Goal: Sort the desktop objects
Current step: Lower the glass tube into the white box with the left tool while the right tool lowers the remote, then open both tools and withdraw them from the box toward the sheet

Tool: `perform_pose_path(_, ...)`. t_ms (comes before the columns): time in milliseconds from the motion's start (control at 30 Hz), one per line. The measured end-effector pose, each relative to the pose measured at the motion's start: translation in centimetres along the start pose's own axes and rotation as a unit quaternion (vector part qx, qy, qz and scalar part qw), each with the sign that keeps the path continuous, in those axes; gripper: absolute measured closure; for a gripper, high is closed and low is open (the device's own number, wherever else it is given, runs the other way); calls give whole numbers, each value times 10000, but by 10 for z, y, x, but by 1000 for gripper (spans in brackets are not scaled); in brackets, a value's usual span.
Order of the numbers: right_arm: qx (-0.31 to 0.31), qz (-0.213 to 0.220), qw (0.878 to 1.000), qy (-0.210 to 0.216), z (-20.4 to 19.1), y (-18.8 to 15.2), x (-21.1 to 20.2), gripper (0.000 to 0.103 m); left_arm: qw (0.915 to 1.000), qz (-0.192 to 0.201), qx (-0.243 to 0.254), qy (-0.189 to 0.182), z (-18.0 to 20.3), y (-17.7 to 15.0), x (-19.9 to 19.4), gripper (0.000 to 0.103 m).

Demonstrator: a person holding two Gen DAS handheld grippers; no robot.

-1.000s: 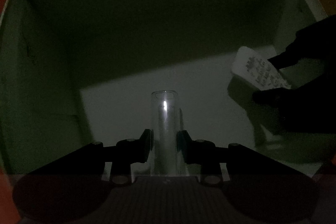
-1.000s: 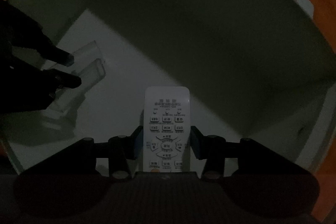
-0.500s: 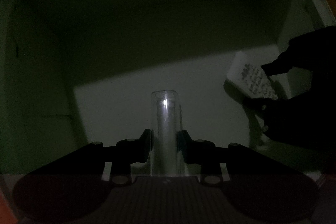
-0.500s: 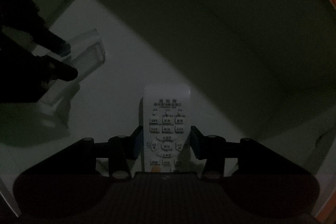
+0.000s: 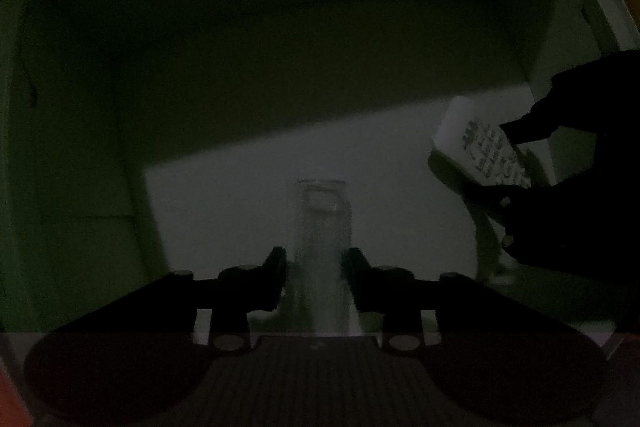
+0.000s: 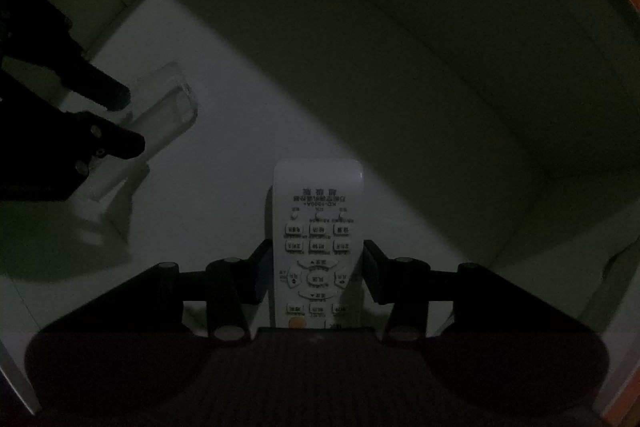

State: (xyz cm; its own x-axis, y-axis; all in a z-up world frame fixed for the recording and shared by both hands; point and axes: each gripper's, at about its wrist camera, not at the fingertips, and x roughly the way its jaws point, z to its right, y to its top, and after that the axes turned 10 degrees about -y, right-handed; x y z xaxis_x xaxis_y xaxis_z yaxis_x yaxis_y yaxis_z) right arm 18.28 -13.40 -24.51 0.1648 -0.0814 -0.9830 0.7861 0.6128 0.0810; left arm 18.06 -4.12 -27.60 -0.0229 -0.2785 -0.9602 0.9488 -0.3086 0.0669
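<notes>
White cardboard, by the look of it: a deep box (image 6: 460, 39) takes up nearly everything, dim inside. Both tools are lowered into it. The right gripper (image 6: 316, 263) is clamped on a white remote control (image 6: 318, 211), held low over the box floor; the left gripper (image 5: 316, 267) appears to pinch a clear glass tube (image 5: 322, 227), though the blur there leaves me unsure of contact. I would say both items are at their destination but not yet released, so the letting go is what remains.

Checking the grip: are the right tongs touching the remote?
Touching. The right wrist view shows the right tongs pressed against both side edges of the white remote, with no gap.
</notes>
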Motion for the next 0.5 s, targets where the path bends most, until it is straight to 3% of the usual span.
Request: perform_pose_path(500, 148, 39, 9999, 25, 15, -11, -19, 53, 9999, 99, -22, 6, 6, -4, 13, 55)
